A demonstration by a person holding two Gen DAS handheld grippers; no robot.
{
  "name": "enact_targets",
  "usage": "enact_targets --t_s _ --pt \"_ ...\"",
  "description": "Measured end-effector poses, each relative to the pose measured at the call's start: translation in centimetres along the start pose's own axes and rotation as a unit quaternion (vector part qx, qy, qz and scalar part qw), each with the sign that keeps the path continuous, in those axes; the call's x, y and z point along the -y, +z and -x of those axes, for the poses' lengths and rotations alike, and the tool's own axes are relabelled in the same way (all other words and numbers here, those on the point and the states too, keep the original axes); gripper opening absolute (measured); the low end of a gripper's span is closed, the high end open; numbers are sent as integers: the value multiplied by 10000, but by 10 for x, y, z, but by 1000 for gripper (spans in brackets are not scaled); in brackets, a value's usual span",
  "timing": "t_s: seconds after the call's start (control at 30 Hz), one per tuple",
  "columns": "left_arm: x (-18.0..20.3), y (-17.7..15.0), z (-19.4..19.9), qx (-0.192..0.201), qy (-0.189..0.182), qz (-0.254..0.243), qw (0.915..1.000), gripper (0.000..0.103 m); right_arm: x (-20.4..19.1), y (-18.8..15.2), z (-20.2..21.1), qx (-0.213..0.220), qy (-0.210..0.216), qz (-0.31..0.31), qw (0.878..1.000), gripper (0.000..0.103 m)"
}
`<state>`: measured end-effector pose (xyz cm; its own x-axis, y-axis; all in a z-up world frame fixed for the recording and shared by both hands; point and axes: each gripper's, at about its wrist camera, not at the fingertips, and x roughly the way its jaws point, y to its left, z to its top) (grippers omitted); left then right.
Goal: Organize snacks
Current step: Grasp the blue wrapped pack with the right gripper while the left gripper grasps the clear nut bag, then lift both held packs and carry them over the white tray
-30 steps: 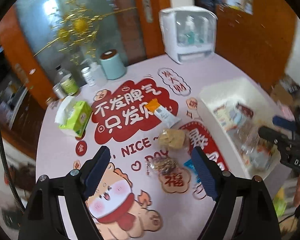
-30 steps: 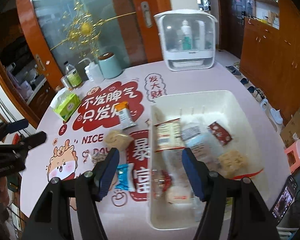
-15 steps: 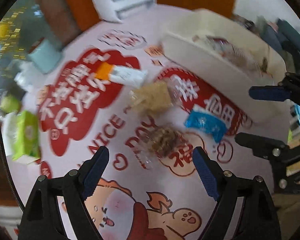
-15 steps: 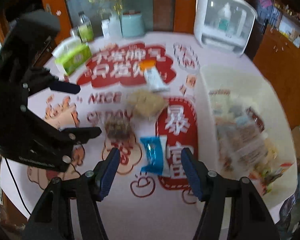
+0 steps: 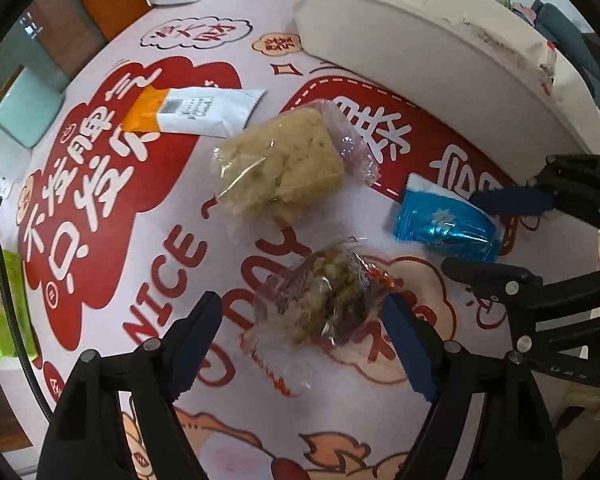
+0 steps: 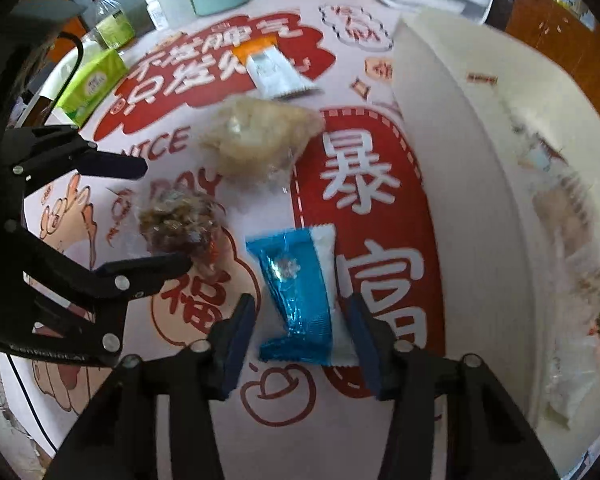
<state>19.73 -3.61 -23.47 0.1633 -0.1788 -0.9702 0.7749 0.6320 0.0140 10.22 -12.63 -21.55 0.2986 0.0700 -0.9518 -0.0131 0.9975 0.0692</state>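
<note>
**Both grippers point down at the table**

The left gripper (image 5: 304, 328) points steeply downward with its jaws spread wide, its blue pads (image 5: 198, 330) standing clear on either side of a brown snack packet (image 5: 324, 296). The right gripper (image 6: 300, 334) also points steeply downward beside it. Its jaws have just been closing and now sit narrow around a blue snack packet (image 6: 296, 300), the pads close to its edges without visibly pressing.
</note>
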Motion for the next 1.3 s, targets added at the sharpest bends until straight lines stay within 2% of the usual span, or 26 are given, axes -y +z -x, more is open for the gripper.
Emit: enact_targets --t_s 0.13,0.2,0.23,0.3,0.33,0.37,0.47,0.67,0.87,1.1,1.3 --pt "1 3 -5 -50 -143 -4 9999 75 -1 -2 -1 -14 17 13 10000 37" --pt "3 2 -5 -81 -243 -57 9997 61 0 -1 0 -21 31 9 10000 35" --pt "6 2 -5 -95 -318 -95 9994 60 0 -2 0 -24 53 -1 10000 35" --pt "10 1 -3 -74 -212 -187 9996 57 2 -2 1 -25 89 -35 10000 34" --pt "13 0 -1 -44 -224 -238 9995 48 2 -4 1 -29 105 -43 9999 33" --pt "15 -1 1 -24 -186 -243 9995 46 3 -5 2 -34 132 -61 9999 32" --pt "21 -5 4 -5 51 -226 9997 45 3 -9 5 -59 206 -51 9998 31" --pt "28 -17 18 -25 217 141 9997 41 -5 -17 17 -1 329 131 9994 30" --pt "24 -30 59 149 317 712 9968 41 -10 -26 40 202 429 349 9983 30" --pt "36 -28 123 624 511 1206 9894 41 -8 -37 103 841 593 738 9919 30" --pt "67 3 178 1193 454 1496 9805 41 20 -42 157 1411 532 827 9851 30"
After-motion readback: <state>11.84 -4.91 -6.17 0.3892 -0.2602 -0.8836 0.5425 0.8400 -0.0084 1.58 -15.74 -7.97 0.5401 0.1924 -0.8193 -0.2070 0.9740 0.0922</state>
